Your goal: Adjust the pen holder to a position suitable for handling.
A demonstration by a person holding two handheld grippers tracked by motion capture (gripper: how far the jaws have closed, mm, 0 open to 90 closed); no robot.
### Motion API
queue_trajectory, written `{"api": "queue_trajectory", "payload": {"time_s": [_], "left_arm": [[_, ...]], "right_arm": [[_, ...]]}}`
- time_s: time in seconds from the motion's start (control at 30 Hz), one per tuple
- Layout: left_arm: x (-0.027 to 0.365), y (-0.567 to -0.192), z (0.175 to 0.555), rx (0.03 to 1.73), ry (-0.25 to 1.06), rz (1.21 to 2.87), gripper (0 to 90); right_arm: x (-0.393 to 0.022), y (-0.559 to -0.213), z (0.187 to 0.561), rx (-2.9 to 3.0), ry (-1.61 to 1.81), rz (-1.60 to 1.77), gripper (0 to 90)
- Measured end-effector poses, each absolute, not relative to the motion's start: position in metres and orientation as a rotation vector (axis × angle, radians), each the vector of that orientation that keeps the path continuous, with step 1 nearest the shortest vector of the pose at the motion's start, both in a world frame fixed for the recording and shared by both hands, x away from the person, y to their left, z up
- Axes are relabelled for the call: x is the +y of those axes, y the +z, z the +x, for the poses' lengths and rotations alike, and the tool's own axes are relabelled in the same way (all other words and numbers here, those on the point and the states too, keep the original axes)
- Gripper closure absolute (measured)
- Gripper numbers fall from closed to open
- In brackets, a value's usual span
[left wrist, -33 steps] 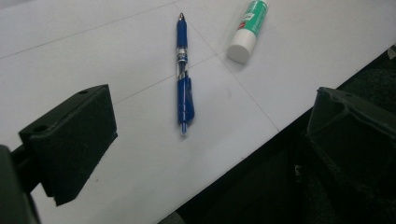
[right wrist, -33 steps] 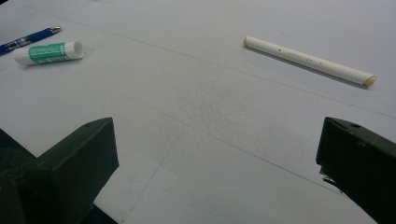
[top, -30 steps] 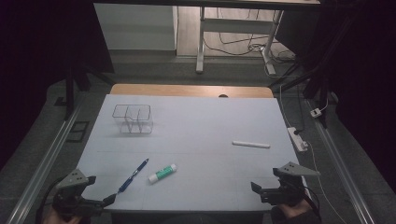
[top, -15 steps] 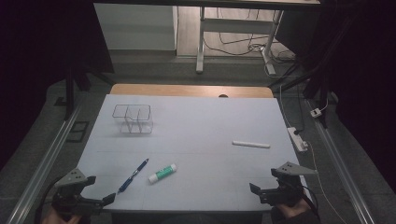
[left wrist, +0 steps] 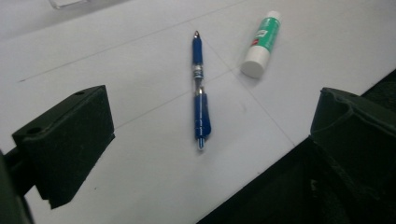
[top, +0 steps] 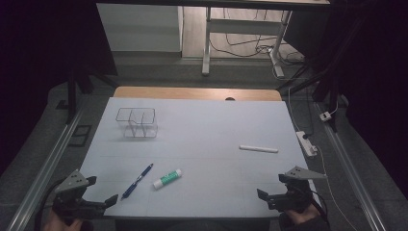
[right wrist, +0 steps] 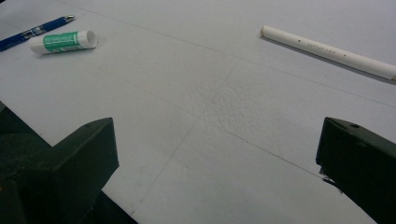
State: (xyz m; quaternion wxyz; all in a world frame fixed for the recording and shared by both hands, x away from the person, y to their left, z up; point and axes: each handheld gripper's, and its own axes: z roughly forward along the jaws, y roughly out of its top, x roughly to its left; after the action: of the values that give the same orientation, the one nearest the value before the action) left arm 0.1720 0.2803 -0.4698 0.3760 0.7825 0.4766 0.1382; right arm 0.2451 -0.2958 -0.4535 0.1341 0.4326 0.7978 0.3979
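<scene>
While the clear organizer point(top: 137, 122) sits at the far left with nothing visible in its compartments, the blue pen point(left wrist: 199, 95) lies near the left gripper point(top: 98, 204), glue stick point(left wrist: 261, 44) beside it. Both the left and the right gripper point(top: 269, 197) have jaws spread wide, holding nothing.

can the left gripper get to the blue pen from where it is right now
Probably yes. The left gripper is open and faces the blue pen, which lies flat with bare sheet between; the glue stick lies off to the side.

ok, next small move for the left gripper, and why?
Probably ease the left gripper forward over the pen: its jaws are open, the pen lies just ahead between them, untouched, with the glue stick clear to one side.
</scene>
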Motion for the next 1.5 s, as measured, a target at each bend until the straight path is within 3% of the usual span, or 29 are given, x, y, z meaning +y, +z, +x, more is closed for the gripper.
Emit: {"api": "queue_trajectory", "payload": {"time_s": [0.43,0.9,1.5], "left_arm": [[0.275,-0.472,0.187,1.167,0.349,2.004,0.0],[0.271,-0.476,0.218,1.230,0.309,1.986,0.0],[0.264,-0.479,0.267,1.260,0.411,2.039,0.0]], "right_arm": [[-0.296,-0.454,0.246,2.328,1.153,1.259,0.0],[-0.295,-0.455,0.247,2.332,1.132,1.263,0.0],[-0.294,-0.455,0.248,2.339,1.121,1.266,0.0]]}}
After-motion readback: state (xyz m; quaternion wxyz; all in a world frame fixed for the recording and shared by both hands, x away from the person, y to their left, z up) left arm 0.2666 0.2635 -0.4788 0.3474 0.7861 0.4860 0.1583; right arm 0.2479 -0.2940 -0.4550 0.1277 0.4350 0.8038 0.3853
